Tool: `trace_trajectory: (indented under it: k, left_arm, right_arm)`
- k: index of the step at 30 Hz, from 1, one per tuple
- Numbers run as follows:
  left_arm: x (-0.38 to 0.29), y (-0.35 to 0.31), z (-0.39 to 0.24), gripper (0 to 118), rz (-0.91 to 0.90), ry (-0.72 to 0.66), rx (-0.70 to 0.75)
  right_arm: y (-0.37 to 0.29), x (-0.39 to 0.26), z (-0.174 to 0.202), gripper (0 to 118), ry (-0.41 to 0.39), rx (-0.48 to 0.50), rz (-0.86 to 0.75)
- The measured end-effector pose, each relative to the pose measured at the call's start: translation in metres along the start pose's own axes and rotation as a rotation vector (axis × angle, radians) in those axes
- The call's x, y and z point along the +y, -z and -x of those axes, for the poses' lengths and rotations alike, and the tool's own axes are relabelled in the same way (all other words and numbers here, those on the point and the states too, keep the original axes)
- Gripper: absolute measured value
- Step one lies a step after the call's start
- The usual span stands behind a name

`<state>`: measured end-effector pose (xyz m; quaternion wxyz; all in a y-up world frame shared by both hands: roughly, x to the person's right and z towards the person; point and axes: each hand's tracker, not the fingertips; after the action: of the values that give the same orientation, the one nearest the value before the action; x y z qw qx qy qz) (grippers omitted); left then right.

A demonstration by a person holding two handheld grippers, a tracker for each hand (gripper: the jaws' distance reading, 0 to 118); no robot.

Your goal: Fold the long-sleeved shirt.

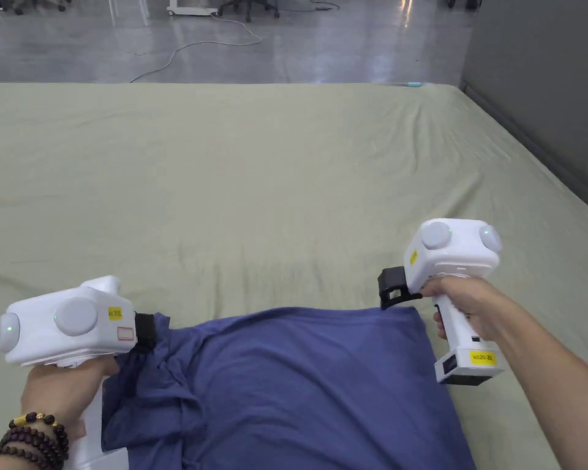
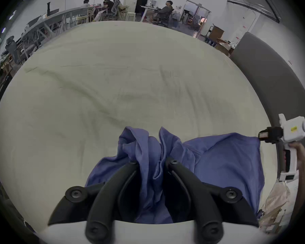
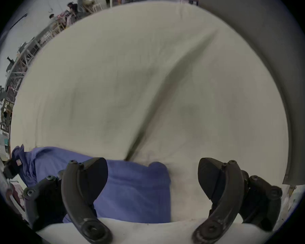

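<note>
The blue shirt (image 1: pixel 299 379) lies at the near edge of the green sheet (image 1: pixel 274 183), smooth toward its right corner, bunched at its left. The left gripper (image 2: pixel 152 161) has its jaws closed on that bunched cloth. The right gripper (image 3: pixel 152 170) hangs over the shirt's right corner, jaws wide apart and holding nothing. The shirt looks light, soft and limp; corners and hems likely offer the surest hold.

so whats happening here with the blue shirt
A person is folding a blue shirt on a pale green sheet, with a handheld gripper in each hand. The left gripper is shut on a bunched part of the shirt at its left end. The right gripper is open, hovering at the shirt's far right corner, gripping nothing.
</note>
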<state>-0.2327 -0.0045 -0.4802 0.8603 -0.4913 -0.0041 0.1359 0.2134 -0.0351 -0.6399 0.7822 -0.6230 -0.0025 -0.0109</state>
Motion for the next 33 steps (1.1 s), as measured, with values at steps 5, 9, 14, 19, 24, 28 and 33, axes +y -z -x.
trace_trajectory:
  k: [5,9,14,19,24,28,33]
  left_arm:
    - [0.005,0.005,0.005,17,0.009,0.003,-0.008]
    - [0.004,0.005,0.006,17,0.012,0.010,-0.001]
    - [0.000,-0.003,0.005,17,-0.009,0.003,0.002]
    - [-0.010,-0.040,0.008,17,-0.062,-0.003,-0.030]
    - [-0.044,-0.104,0.017,17,-0.179,-0.049,-0.066]
    - [-0.098,-0.151,0.020,17,-0.208,-0.057,-0.081]
    - [-0.172,-0.163,0.019,17,-0.102,-0.017,-0.004]
  right_arm:
    - [0.020,-0.004,0.012,82,-0.020,-0.039,0.014]
    - [-0.001,-0.019,0.028,12,-0.076,-0.060,-0.022]
    - [-0.012,-0.033,0.025,0,-0.058,0.031,-0.040]
    - [-0.059,-0.060,0.020,0,-0.104,0.069,-0.152]
    - [-0.126,-0.113,0.000,0,-0.142,0.149,-0.283]
    - [-0.168,-0.181,-0.020,0,-0.151,0.197,-0.357]
    - [-0.168,-0.270,-0.034,0,-0.182,0.214,-0.328]
